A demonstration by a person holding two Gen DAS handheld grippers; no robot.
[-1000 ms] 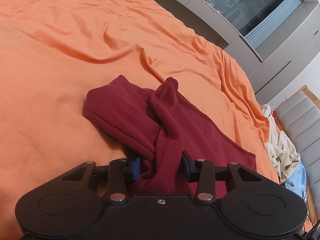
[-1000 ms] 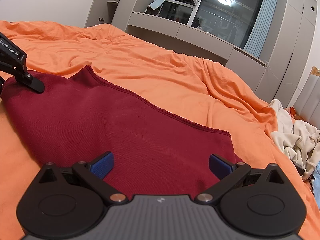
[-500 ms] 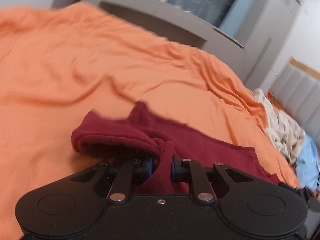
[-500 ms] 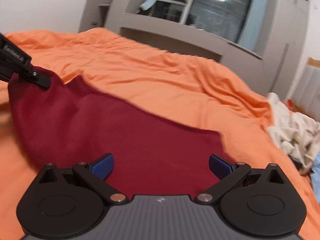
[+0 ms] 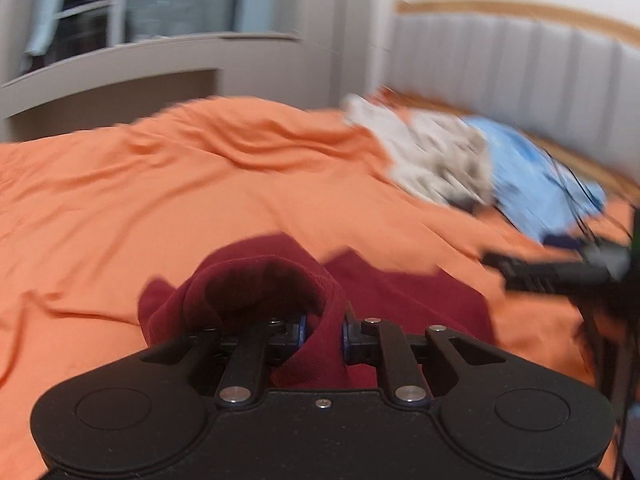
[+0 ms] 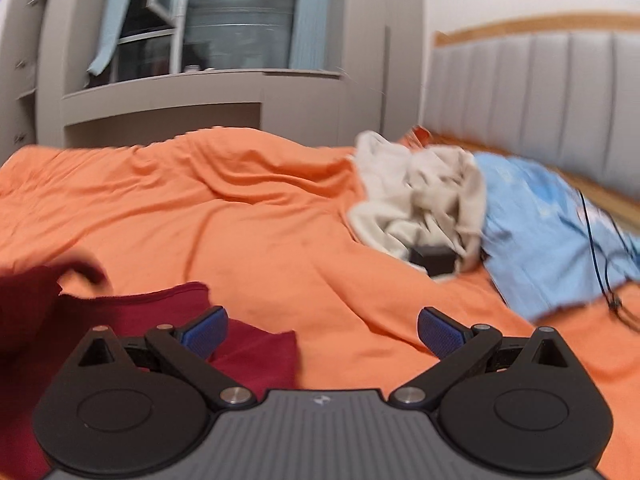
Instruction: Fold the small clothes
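Note:
A dark red garment (image 5: 404, 292) lies on the orange bedsheet (image 5: 160, 200). My left gripper (image 5: 324, 330) is shut on a bunched fold of it, which loops up in front of the blue pads. In the right wrist view the same dark red garment (image 6: 248, 348) sits at the lower left, partly under the left finger. My right gripper (image 6: 322, 330) stands open with only sheet between its fingers. In the left wrist view the right gripper (image 5: 560, 272) shows as a blurred black shape at the right edge.
A crumpled beige garment (image 6: 420, 204) and a light blue one (image 6: 552, 236) with a dark cable lie near the grey padded headboard (image 6: 540, 100). A small black object (image 6: 434, 258) sits under the beige pile. Grey cabinets and a window (image 6: 240, 20) stand behind the bed.
Both views have swung right toward the headboard and clothes pile. The left gripper has closed on the red fold and lifted it. The red garment has slid to the right gripper's left.

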